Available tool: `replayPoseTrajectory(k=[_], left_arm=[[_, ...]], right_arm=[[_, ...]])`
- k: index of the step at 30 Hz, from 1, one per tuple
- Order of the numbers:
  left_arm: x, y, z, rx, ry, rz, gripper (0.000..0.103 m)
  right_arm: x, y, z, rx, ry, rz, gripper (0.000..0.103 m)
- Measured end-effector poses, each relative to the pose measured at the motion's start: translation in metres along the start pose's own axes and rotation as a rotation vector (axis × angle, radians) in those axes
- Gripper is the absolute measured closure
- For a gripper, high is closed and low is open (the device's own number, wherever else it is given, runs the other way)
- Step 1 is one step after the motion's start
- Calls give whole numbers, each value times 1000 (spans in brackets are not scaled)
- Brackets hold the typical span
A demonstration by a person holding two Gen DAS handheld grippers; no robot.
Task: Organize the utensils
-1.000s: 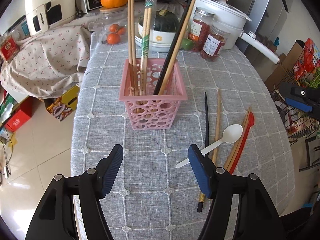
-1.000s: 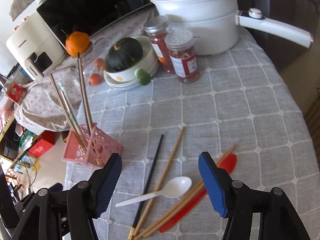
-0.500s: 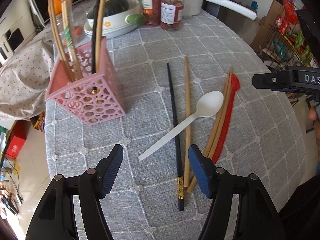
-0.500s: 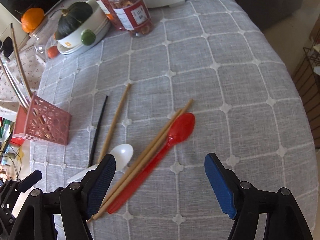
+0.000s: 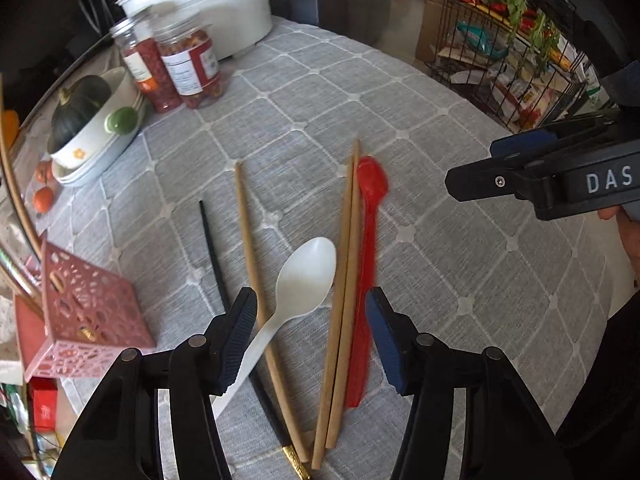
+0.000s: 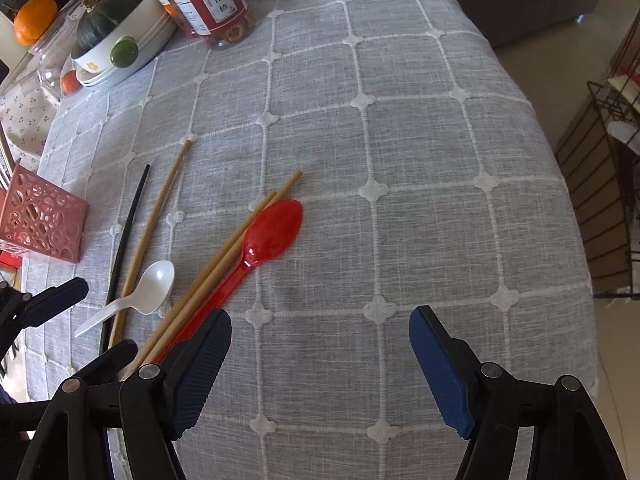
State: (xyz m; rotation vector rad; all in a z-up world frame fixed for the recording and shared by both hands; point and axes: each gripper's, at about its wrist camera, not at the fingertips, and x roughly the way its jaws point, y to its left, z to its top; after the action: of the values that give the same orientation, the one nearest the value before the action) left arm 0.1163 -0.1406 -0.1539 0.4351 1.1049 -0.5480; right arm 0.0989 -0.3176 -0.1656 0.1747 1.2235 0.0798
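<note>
We work over a table under a grey woven tablecloth stitched with a white grid and small white flowers. Off its far edge stand black wire racks stuffed with packets, on a pale tiled floor.

At the back of the table sit a white lidded cooking pot with a long handle, two clear plastic jars of red dried food side by side, and a stack of white bowls holding a dark green squash. A pink perforated plastic basket stands at the cloth's left side with chopsticks upright in it.

The loose utensils lie together on the cloth: a white plastic spoon across a single tan wooden chopstick, a black chopstick beside them, and a pair of tan wooden chopsticks just beside a red plastic spoon.

Our left gripper hangs over this cluster, its jaws closing, with the white spoon and the chopstick pair between them and the pads touching nothing we can see. Our right gripper is spread wide above bare cloth, gripping nothing, just beside the red spoon's handle.
</note>
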Motion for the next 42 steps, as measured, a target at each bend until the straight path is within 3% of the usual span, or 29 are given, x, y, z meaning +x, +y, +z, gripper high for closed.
replayPoseTrajectory(k=[7, 9, 13, 16, 25, 37, 42], left_arm=[[28, 6, 19, -4, 45, -51, 48], [35, 13, 23, -43, 67, -65, 61], [44, 26, 25, -137, 92, -128, 74], [44, 35, 23, -187, 87, -121, 89], [2, 61, 9, -372, -51, -129, 91], [-87, 83, -38, -489, -291, -98, 91], [-101, 90, -51, -507, -333, -115, 91]], right_arm=[[-6, -19, 6, 43, -21, 6, 25], [-7, -21, 7, 49, -25, 6, 25], [-6, -23, 10, 54, -25, 12, 25], [-4, -22, 10, 55, -22, 13, 25], [3, -13, 13, 50, -10, 8, 25], [21, 18, 20, 27, -4, 34, 25], [28, 43, 26, -2, -19, 56, 35]])
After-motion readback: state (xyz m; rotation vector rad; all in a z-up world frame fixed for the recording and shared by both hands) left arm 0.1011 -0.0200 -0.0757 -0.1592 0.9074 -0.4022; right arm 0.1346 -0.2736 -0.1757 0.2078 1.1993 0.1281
